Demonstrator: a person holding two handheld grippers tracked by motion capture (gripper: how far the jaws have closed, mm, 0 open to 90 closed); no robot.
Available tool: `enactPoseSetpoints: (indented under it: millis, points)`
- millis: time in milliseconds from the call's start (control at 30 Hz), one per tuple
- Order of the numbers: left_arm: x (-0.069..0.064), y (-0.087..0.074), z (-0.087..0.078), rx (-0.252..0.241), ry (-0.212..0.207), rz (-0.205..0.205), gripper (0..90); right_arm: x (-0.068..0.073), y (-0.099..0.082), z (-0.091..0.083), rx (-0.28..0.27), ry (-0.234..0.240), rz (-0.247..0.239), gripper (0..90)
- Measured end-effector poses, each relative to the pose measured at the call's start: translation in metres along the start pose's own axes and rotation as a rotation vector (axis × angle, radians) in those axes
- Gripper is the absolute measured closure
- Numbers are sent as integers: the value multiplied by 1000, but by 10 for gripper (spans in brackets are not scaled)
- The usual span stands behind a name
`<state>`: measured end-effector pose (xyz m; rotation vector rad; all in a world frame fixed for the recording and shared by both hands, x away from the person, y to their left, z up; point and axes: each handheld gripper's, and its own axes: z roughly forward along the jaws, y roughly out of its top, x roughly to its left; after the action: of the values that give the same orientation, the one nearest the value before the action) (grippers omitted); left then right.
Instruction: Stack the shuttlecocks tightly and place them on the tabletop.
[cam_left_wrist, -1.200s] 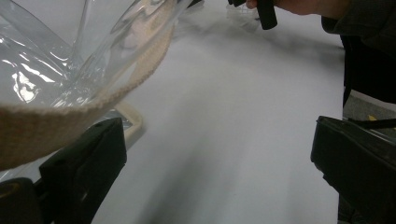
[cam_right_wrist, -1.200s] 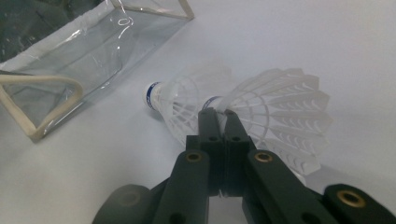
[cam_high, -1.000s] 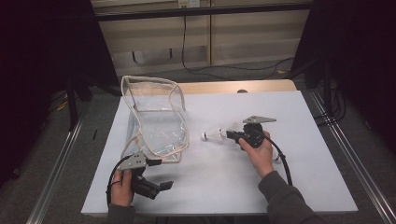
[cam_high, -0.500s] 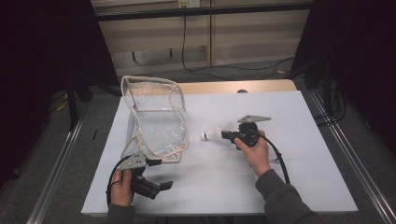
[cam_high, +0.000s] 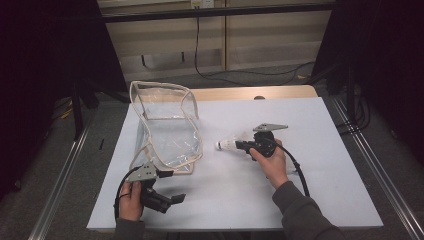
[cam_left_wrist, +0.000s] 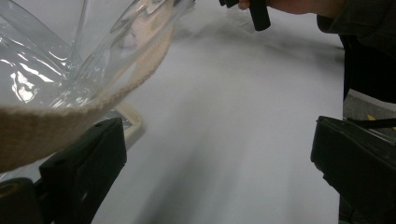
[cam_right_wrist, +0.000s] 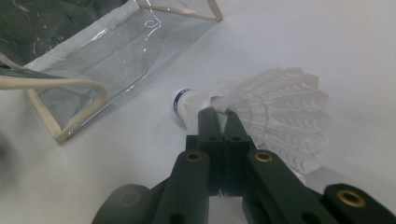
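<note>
- High view: the right gripper (cam_high: 239, 145) holds a white shuttlecock (cam_high: 226, 145) just above the pale worktop (cam_high: 320, 125), still outside the clear bag (cam_high: 167, 127) lying ahead of its jaws; bagging it looks left to do. Dark room, grey floor.
- Left gripper view: the left gripper (cam_left_wrist: 215, 154), jaws wide and empty, sits beside the bag's cream strap (cam_left_wrist: 70, 116).
- Right gripper view: jaws pinched shut on the shuttlecock's feather skirt, cork tip beyond them.

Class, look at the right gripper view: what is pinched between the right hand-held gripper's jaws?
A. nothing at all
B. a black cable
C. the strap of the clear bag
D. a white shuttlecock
D: the right hand-held gripper has its jaws closed on the white shuttlecock, just behind its cork tip.
</note>
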<state>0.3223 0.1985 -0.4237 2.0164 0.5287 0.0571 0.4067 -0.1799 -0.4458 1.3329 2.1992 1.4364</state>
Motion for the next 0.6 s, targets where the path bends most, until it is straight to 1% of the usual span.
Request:
enactPoseSetpoints:
  millis: [333, 600]
  points:
    - [0, 0, 0, 1, 1, 2, 35, 0, -1, 3, 2, 10, 6, 885]
    - [0, 0, 0, 0, 1, 1, 35, 0, -1, 3, -15, 22, 13, 889]
